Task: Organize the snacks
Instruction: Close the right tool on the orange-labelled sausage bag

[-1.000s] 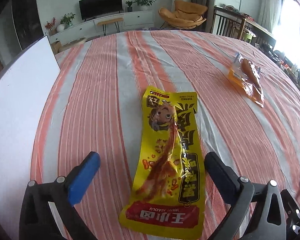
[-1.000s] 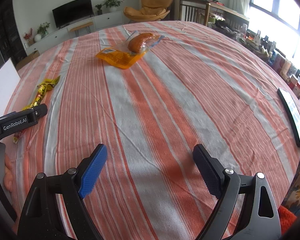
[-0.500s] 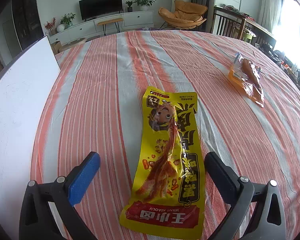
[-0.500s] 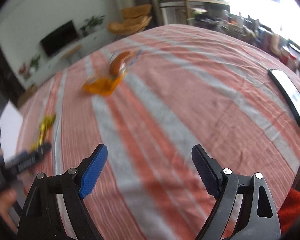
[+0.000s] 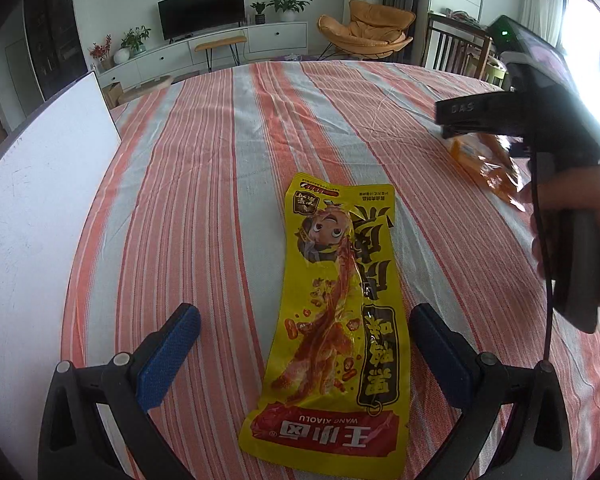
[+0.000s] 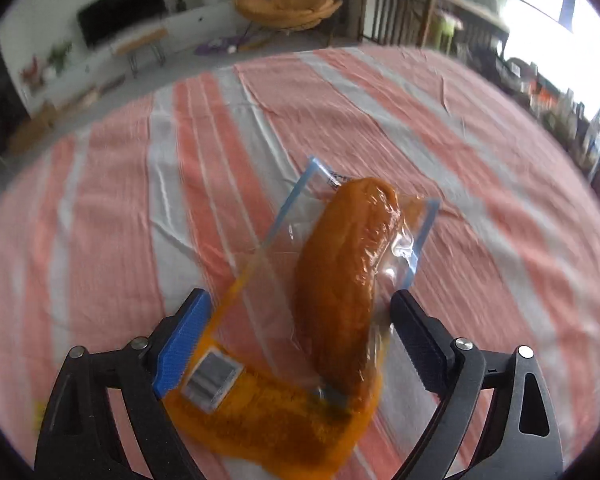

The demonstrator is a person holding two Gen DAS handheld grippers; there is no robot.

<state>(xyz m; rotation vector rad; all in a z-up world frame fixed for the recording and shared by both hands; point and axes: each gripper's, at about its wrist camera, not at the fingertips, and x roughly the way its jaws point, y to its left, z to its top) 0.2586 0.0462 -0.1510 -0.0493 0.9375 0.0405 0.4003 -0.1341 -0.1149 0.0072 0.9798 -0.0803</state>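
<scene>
A long yellow snack packet (image 5: 336,316) lies flat on the striped tablecloth, its near end between the fingers of my left gripper (image 5: 300,344), which is open and low over it. A clear and orange packet holding a brown drumstick (image 6: 340,280) lies on the cloth between the fingers of my right gripper (image 6: 300,332), which is open around it. In the left wrist view the right gripper body (image 5: 540,120), held by a hand, covers most of that orange packet (image 5: 492,168).
A white board (image 5: 32,220) lies along the table's left edge. The round table has an orange and grey striped cloth (image 5: 220,160). Chairs, a TV cabinet and a window stand beyond the table.
My right gripper has swept across the table to the drumstick packet and now straddles it. It has entered the left wrist view. The left gripper has stayed put.
</scene>
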